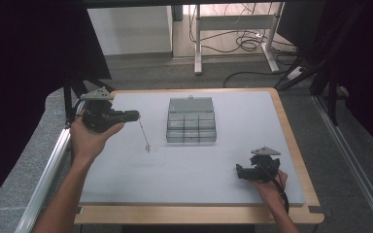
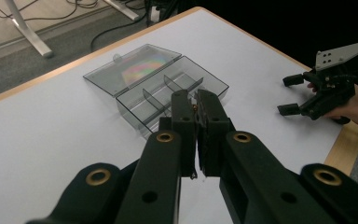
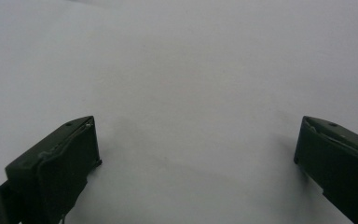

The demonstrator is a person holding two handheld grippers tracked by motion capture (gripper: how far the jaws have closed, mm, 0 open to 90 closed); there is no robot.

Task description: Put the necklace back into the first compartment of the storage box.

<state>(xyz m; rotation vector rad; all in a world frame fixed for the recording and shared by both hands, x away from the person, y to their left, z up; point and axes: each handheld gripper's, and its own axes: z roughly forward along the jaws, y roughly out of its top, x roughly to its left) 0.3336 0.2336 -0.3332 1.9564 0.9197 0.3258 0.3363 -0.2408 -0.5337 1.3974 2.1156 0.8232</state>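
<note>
Chain's (image 1: 144, 134) pendant too small

dim even overhead light, dark room edges, soft shadows on the white table (image 1: 126, 184), right gripper view blurred

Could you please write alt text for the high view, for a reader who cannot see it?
The left gripper, shut on a thin chain that dangles to the grey table, is held left of an open clear compartment box. The right gripper rests open near the table's front right corner.
</note>
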